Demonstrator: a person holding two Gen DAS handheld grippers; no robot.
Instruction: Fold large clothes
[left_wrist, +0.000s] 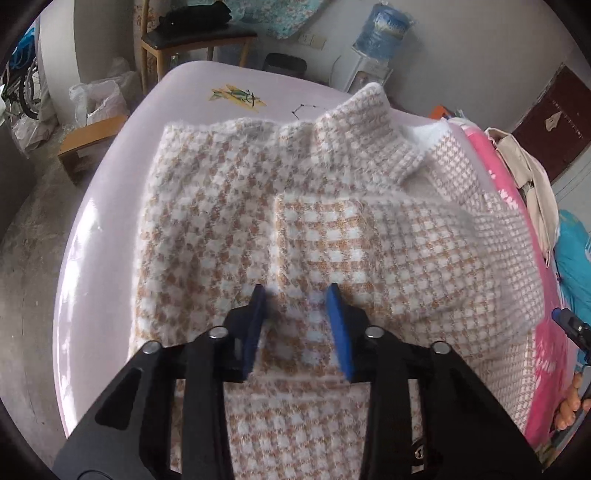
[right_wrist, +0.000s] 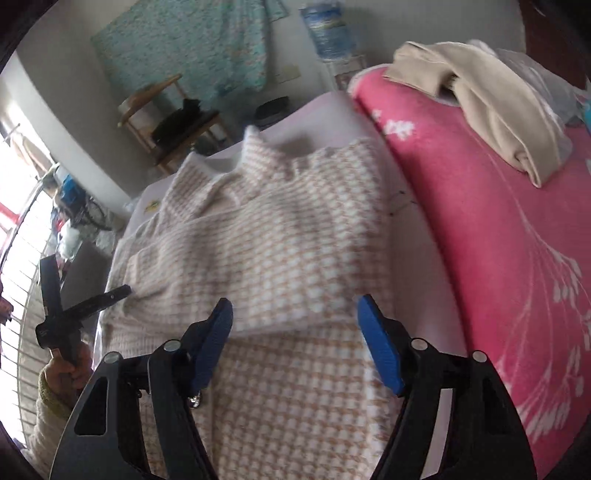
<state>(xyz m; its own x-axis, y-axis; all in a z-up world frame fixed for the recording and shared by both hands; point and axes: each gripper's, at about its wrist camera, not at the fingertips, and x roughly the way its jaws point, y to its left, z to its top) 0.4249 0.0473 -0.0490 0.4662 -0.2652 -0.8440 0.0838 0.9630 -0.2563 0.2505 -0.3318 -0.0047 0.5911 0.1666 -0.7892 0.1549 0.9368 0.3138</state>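
A fuzzy beige-and-white checked sweater (left_wrist: 229, 221) lies partly folded on a pale pink table (left_wrist: 110, 206), one sleeve (left_wrist: 369, 240) laid across its body. My left gripper (left_wrist: 298, 291) hovers open just over the sweater's near part, holding nothing. In the right wrist view the same sweater (right_wrist: 280, 236) fills the middle, a folded edge lying across it. My right gripper (right_wrist: 295, 306) is open wide above that edge, empty. The left gripper's handle (right_wrist: 70, 314) shows at the left edge in a hand.
A pink flowered blanket (right_wrist: 498, 240) lies to the right with a beige garment (right_wrist: 491, 110) on it. Beyond the table stand a wooden chair (left_wrist: 192, 40), a water dispenser (left_wrist: 380, 40), plastic bags (left_wrist: 96, 99) and a low wooden stool (left_wrist: 88, 140).
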